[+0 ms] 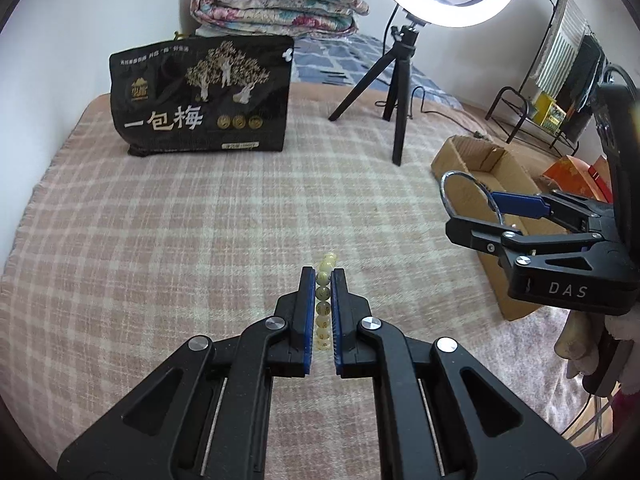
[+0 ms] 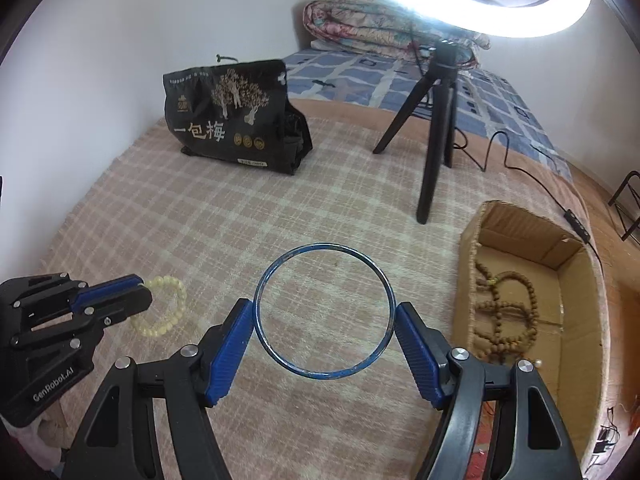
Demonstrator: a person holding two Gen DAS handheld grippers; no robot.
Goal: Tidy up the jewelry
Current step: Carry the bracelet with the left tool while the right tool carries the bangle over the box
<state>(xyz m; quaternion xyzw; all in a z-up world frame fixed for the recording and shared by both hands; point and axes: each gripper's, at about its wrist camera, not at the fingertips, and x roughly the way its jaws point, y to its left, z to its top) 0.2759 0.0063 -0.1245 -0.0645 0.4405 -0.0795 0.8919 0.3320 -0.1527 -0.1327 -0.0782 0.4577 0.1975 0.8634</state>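
Both grippers are carrying jewelry above the bed [image 2: 200,216]: the left gripper [image 1: 322,276] is pinching a pale bead bracelet [image 1: 323,296], the right gripper [image 2: 325,312] is gripping a blue bangle [image 2: 324,312]. Releasing each low inside the cardboard box [image 2: 576,280] should prevent bouncing.

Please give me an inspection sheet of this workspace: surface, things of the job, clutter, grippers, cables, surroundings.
Surface: checked pink blanket on a bed.
Job's things: pale bead bracelet; blue metal bangle; cardboard box holding brown bead strings.
Clutter: black snack bag; tripod carrying a ring light.
Grippers: left gripper shut on the bracelet; right gripper holds the bangle across its width.
Cables: black cable runs from the tripod past the box.
Surroundings: folded quilt, white wall, metal rack.
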